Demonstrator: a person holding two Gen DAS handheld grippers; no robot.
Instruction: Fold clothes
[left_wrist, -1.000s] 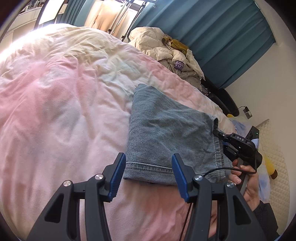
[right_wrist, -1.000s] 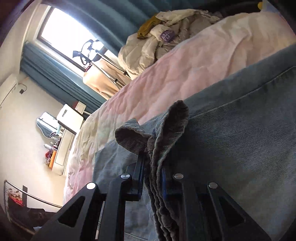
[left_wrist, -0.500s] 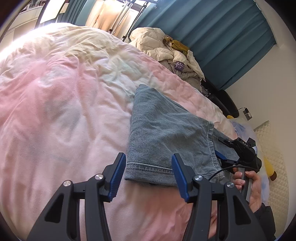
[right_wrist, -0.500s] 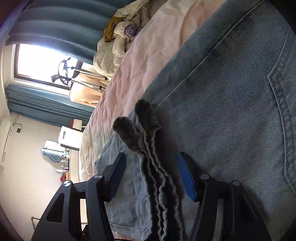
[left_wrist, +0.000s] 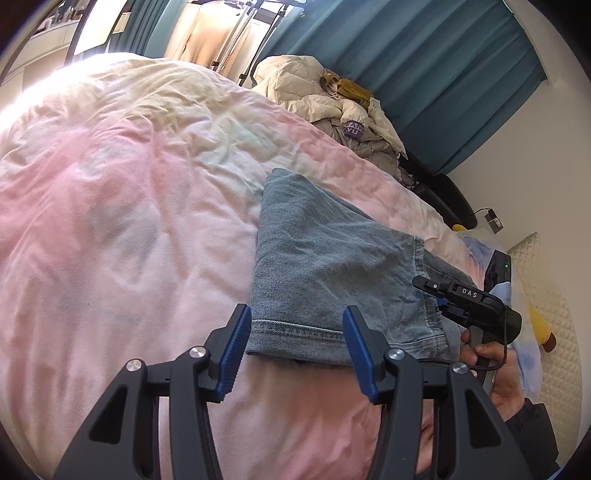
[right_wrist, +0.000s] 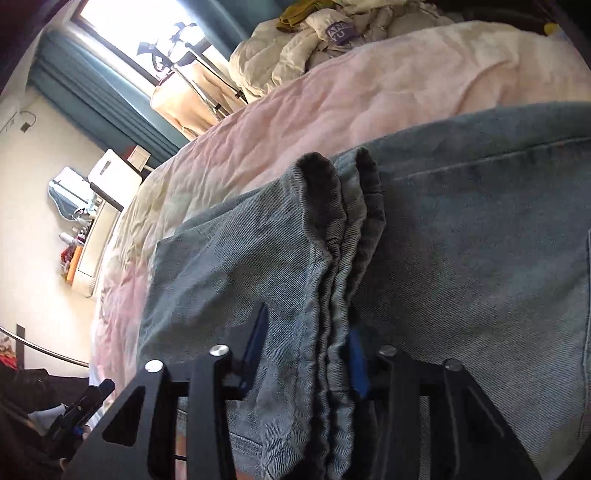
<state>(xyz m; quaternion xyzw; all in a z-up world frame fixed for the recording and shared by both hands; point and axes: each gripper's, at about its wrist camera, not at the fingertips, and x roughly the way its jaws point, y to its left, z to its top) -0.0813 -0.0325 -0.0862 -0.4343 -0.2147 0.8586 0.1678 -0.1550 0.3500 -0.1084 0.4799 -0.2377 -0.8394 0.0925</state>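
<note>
My right gripper (right_wrist: 303, 354) sat nearest the work, its jaws closing on a bunched ridge of denim — the stacked edge of the jeans (right_wrist: 461, 258) stood up between the blue pads and ran straight away from me along the line of the fingers. Whether the pads had bitten fully yet I could not tell. The rest of the jeans spread flat to either side of that ridge on the bed (right_wrist: 369, 96).

My left gripper (left_wrist: 295, 350) hung wide and empty just short of the hem, with nothing between its pads. From there the jeans (left_wrist: 325, 266) lay ahead and a little right as a folded rectangle, long axis running away from me up the bed (left_wrist: 129, 221), hem nearest. My right hand (left_wrist: 498, 373) held its gripper (left_wrist: 428, 286) at the far-right edge of the denim — so the right was on the cloth, the left merely near it.

Beyond, a heap of clothes (left_wrist: 332, 99) lay at the far side of the bed, before a blue curtain (left_wrist: 424, 74).
</note>
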